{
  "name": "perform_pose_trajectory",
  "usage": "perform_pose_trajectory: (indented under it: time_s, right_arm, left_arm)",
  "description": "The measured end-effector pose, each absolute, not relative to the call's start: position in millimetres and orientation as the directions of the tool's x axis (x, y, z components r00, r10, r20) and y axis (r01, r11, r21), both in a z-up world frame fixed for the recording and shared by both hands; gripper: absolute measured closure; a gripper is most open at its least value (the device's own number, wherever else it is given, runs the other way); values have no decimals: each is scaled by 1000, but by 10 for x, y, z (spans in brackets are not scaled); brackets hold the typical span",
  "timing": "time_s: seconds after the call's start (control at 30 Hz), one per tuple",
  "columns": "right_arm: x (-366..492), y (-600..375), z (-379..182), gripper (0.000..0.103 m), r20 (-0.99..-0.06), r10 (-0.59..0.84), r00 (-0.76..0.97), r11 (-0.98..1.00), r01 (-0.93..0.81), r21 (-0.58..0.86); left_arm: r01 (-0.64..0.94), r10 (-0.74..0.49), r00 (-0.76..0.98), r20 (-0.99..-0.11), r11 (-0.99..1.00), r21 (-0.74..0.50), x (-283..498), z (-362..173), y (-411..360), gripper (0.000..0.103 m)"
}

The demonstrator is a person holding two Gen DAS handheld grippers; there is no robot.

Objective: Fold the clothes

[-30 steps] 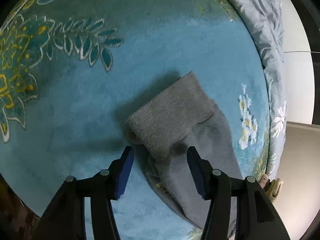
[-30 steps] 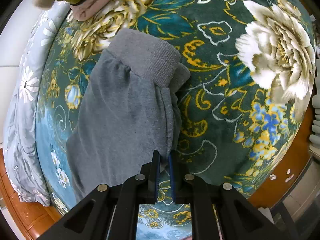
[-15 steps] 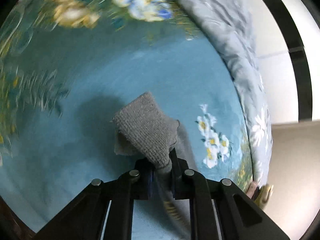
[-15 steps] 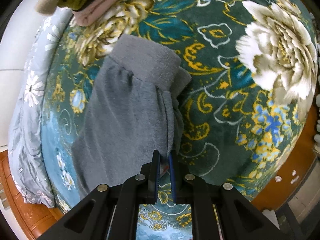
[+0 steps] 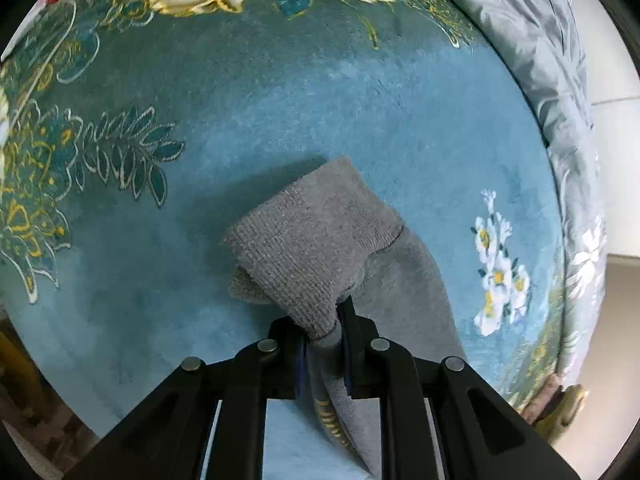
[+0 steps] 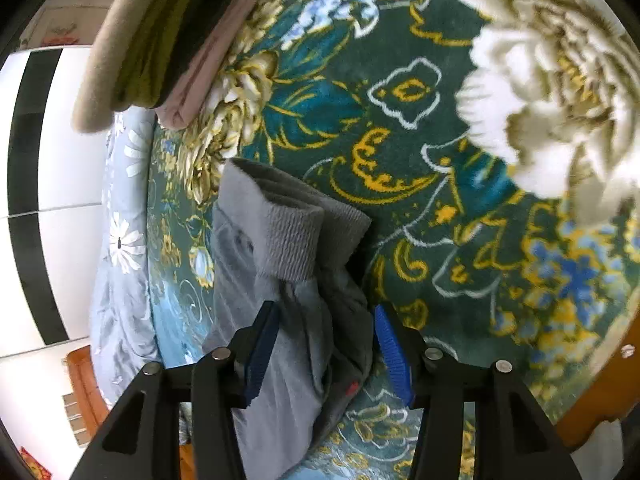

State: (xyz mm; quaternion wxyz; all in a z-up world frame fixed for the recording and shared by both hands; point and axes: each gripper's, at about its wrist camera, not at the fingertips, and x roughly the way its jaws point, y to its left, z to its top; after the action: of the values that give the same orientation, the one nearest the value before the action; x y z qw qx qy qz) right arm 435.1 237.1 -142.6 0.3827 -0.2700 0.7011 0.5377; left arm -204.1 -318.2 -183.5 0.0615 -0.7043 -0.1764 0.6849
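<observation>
Grey fleece trousers lie on a teal floral blanket. In the right wrist view their ribbed cuff is folded over near the middle, and my right gripper is open with its blue pads on either side of the grey cloth. In the left wrist view my left gripper is shut on the other ribbed cuff and holds it lifted above the blanket; the grey leg trails down to the right.
A stack of folded clothes in beige, olive, black and pink sits at the far left of the bed. A grey flowered quilt runs along the bed's edge, also in the right wrist view. An orange wooden bed frame borders the right.
My left gripper closed on the ribbed cuff and lifted it. My right gripper, shut before, has opened and now straddles the trousers, which have bunched up and folded nearer to it.
</observation>
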Motion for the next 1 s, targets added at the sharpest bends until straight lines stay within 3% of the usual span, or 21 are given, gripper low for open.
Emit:
perform_pose_trajectory:
  time_s: [0.23, 0.43, 0.6, 0.8, 0.9, 1.0]
  right_arm:
    - [4462, 2455, -1749, 46, -772, 46, -634, 321, -722, 612]
    - [4369, 2360, -1667, 42, -689, 45, -723, 261, -657, 707]
    - [4355, 2330, -1808, 42, -755, 19, -655, 256, -727, 637]
    - [4291, 2289, -1928, 43, -738, 24, -674, 283, -703, 652]
    - [4171, 2311, -1947, 53, -734, 27, -679, 281, -699, 657]
    - [4093, 2338, -1979, 69, -750, 33, -661, 309, -707, 636]
  left_arm:
    - [178, 276, -4, -961, -946, -272, -1979, -1790, -3105, 88]
    - [171, 235, -2, -972, -958, -232, -1910, -1766, -3023, 88]
    - [165, 229, -1, -973, -960, -226, -1880, -1725, -2996, 88]
    - [175, 235, -3, -972, -957, -231, -1815, -1716, -2996, 88]
    - [191, 244, -7, -970, -951, -241, -1774, -1698, -3004, 88]
    - [208, 266, -17, -964, -942, -264, -1747, -1641, -3004, 88]
